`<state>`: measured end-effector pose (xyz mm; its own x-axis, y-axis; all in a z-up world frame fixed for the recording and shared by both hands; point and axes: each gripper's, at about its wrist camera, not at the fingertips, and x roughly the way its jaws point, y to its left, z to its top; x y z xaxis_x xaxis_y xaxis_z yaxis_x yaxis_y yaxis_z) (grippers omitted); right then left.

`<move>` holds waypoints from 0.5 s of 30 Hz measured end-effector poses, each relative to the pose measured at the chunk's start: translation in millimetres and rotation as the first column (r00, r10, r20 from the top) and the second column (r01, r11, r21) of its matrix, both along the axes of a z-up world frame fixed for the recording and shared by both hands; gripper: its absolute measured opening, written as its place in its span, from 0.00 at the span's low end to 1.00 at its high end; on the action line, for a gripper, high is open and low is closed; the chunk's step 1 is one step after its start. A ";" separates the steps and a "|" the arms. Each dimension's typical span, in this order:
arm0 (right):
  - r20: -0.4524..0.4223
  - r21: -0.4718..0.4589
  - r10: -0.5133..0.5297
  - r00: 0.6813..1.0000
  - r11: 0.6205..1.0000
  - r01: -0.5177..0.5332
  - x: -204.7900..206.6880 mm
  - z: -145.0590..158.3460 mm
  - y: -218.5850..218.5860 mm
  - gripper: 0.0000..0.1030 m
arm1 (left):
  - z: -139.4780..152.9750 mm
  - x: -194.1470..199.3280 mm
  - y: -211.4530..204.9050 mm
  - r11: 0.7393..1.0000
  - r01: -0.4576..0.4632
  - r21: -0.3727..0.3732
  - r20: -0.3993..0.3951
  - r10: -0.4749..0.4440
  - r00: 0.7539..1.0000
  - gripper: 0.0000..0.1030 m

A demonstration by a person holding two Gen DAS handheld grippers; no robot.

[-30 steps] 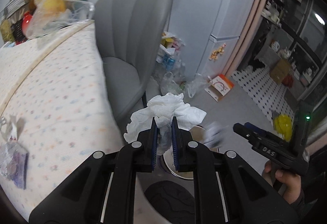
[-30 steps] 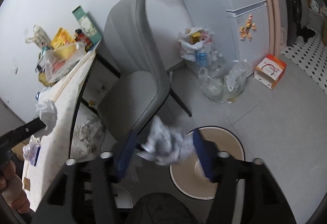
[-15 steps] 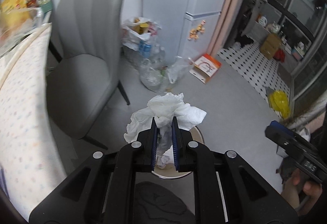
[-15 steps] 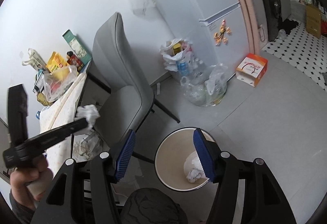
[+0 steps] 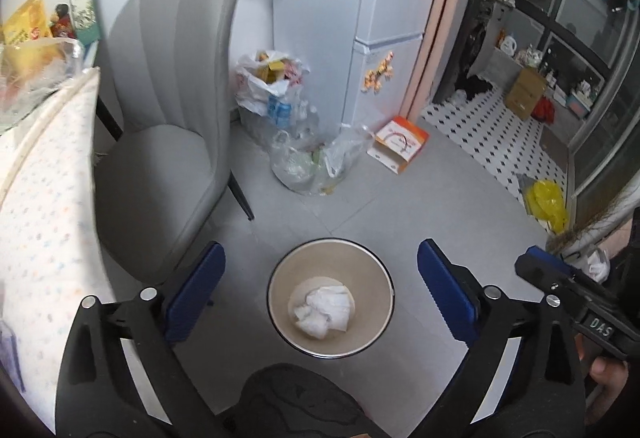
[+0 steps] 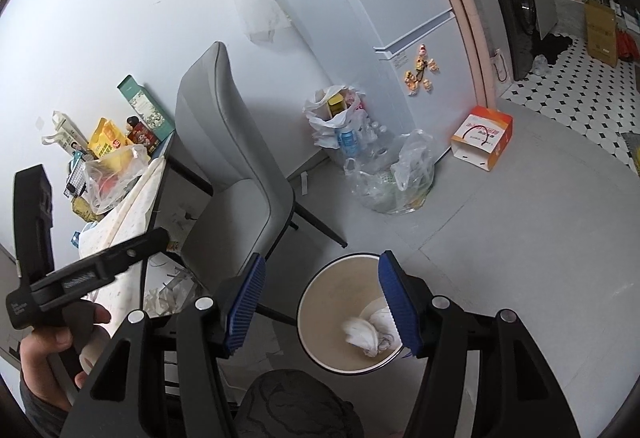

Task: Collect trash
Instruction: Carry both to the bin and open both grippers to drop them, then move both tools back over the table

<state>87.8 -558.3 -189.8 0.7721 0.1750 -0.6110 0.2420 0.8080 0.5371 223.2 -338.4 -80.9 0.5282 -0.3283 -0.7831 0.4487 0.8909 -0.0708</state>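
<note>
A round beige waste bin (image 5: 376, 302) stands on the grey floor just below both grippers. Crumpled white tissues (image 5: 324, 312) lie at its bottom. My left gripper (image 5: 320, 250) hangs over the bin with its jaws opening wide and nothing between them. In the right wrist view the same bin (image 6: 320, 310) and tissues (image 6: 368, 330) show under my right gripper (image 6: 322, 260). That gripper is open with nothing in it. A person's hand holds each tool at the frame edges.
A grey chair (image 5: 160, 142) stands left of the bin, beside a table with a dotted cloth (image 5: 40, 218). Plastic bags of bottles (image 5: 304, 162) and an orange box (image 5: 398, 144) sit by the fridge. Paper scraps (image 6: 168, 294) lie under the table.
My left gripper swung from the table to above the bin, then opened, and its tissue dropped into the bin. The right gripper's tissue fell in earlier; that gripper stayed open.
</note>
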 end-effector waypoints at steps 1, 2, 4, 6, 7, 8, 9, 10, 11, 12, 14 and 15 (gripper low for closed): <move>0.013 -0.010 0.011 1.000 1.000 -0.011 0.4 1.1 3.8 0.63 | 3.2 -1.5 5.1 1.000 0.000 -0.008 0.014 0.000 1.000 0.94; 0.013 -0.020 0.017 1.000 1.000 -0.016 2.4 0.4 7.3 0.65 | 4.4 -1.1 8.4 1.000 -0.002 -0.008 0.021 0.003 1.000 0.94; -0.012 -0.004 0.017 1.000 1.000 -0.018 8.2 -1.9 11.0 0.65 | 5.0 4.6 13.1 1.000 -0.024 -0.009 0.006 0.024 1.000 0.94; -0.021 0.011 0.035 0.999 0.999 -0.034 16.2 3.8 16.2 0.65 | 14.5 5.5 25.5 0.998 -0.038 -0.053 0.012 0.038 0.999 0.94; -0.012 -0.003 0.040 0.999 0.999 -0.040 18.6 10.8 19.6 0.65 | 19.0 4.0 31.8 0.997 -0.045 -0.062 0.025 0.047 0.999 0.94; 0.014 -0.025 0.049 0.999 0.999 -0.048 19.9 23.4 26.1 0.65 | 24.0 1.8 39.1 0.996 -0.052 -0.068 0.038 0.054 0.998 0.94; 0.032 -0.035 0.053 0.998 0.998 -0.052 19.6 31.5 30.2 0.65 | 28.1 0.3 47.6 0.996 -0.059 -0.070 0.048 0.062 0.997 0.94; 0.058 -0.047 0.052 0.997 0.998 -0.050 18.8 41.9 36.0 0.66 | 31.0 -2.0 55.3 0.995 -0.070 -0.073 0.054 0.074 0.996 0.94; 0.079 -0.057 0.047 0.996 0.997 -0.043 17.3 50.1 41.5 0.67 | 34.5 -2.5 63.2 0.993 -0.084 -0.080 0.059 0.088 0.994 0.94; 0.091 -0.061 0.045 0.995 0.997 -0.040 16.2 54.3 46.1 0.72 | 37.9 -3.0 72.5 0.991 -0.100 -0.092 0.063 0.106 0.992 0.94; 0.103 -0.064 0.054 0.993 0.997 -0.048 15.4 60.8 59.0 0.74 | 45.8 -6.7 95.7 0.982 -0.139 -0.129 0.071 0.149 0.986 0.94; 0.102 -0.063 0.063 0.993 0.996 -0.057 15.9 62.3 64.1 0.74 | 48.2 -8.2 103.0 0.980 -0.148 -0.135 0.075 0.159 0.984 0.94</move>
